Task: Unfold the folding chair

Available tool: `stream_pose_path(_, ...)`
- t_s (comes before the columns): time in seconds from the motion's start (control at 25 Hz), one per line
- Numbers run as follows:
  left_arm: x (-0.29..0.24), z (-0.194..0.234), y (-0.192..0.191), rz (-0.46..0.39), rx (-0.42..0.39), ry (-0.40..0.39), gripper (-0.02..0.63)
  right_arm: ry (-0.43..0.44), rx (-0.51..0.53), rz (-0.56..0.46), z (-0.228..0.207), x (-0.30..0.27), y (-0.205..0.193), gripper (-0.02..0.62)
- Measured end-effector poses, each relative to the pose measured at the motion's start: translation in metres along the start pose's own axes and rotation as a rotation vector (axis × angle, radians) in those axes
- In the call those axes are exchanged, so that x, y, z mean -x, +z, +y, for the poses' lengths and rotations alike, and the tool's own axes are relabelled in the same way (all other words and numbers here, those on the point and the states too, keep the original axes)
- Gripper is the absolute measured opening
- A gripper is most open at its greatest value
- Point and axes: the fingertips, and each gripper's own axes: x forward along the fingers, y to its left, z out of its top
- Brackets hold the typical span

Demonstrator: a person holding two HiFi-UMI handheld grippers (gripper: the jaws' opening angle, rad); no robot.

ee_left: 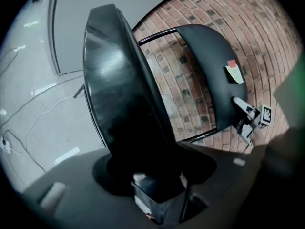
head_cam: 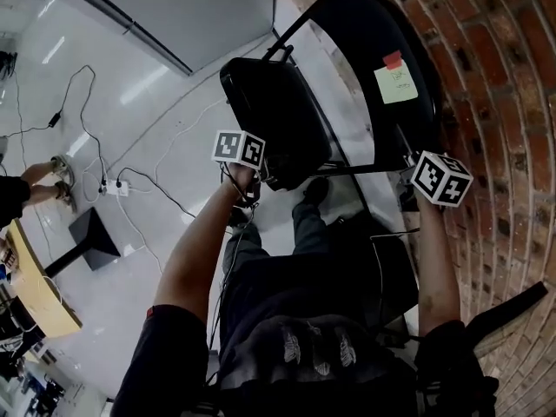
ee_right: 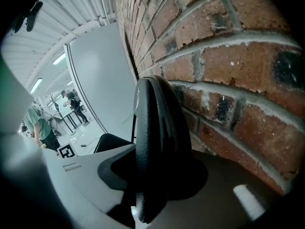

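Closely, chair (head_cam: 382, 33) edge beside brick wall (head_cam: 504, 102)

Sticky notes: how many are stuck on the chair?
2. A yellow note sits on the backrest, and a small red note sits just above it, at its top edge. More could be hidden on the backrest's other side.

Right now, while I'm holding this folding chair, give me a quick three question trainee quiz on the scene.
1. True or false: the left tongs grip the backrest.
2. What stands behind the backrest: A curtain, B brick wall, C shelves?
3. Fill in: the right tongs are shut on the ___.
Key: 1 false, they grip the seat; 2 B; 3 backrest.
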Motion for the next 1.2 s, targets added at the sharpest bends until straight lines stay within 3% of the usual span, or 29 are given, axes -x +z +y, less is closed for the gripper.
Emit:
stream_pose_path(0.6,0.005,0.037,-0.009,-0.011,0.071,0.054,0.273,0.037,-0.024,0.003,-0.01,-0.016,-0.007,0.158)
stream_pose_path(1.2,0.004,0.059,-0.021,0.007,0.113,0.051,0.278,0.063,-0.096,0.039,-0.027,-0.03,-0.019,0.161)
